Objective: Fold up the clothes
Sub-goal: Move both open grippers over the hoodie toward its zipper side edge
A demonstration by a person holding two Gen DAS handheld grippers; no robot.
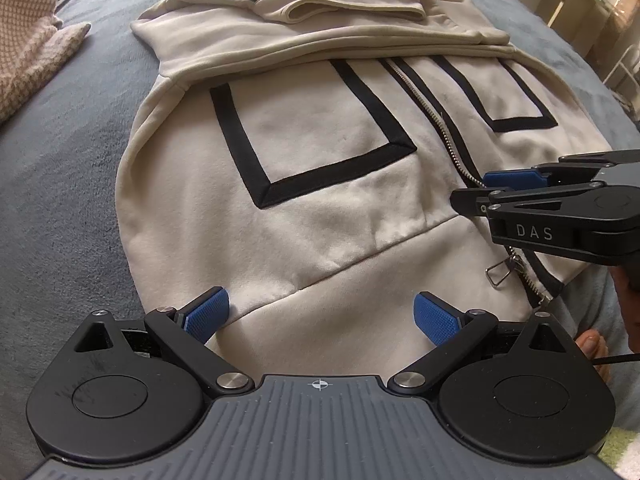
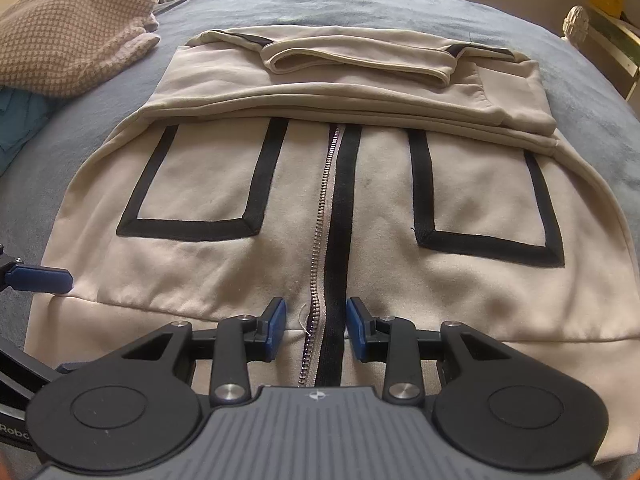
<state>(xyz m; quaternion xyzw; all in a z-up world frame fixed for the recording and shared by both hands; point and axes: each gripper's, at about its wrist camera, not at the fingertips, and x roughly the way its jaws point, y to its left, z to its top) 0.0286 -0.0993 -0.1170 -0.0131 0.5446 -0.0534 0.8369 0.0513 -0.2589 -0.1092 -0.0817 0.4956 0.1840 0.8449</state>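
A beige zip-up jacket [image 2: 248,264] is laid flat on a blue-grey blanket [image 2: 400,4], front up, with its sleeves folded across the far part and its hem turned toward the cameras. At the far left of the blanket a folded knitted cloth [image 2: 68,32] in a small checked pattern is seen, well apart from the jacket. The left gripper [image 1: 322,316] is held above the near left part of the jacket, over the hem band, and its jaws are spread wide; the cloth is seen below and between the blue pads [image 1: 208,312], but nothing is clamped, and whether the tips touch the cloth cannot be told. Just beyond it, the left pocket [image 1: 320,136], outlined in black tape, is seen. Toward the middle, the zipper [image 2: 320,240] and the black strip beside it are seen running down the front to the hem. The right gripper [image 2: 316,326] is placed over that line near the hem, with one pad on either side of the zipper; its jaws are set narrow, a clear gap is left between them, and no cloth is pinched. To the right lies the second black-outlined pocket [image 2: 484,200].
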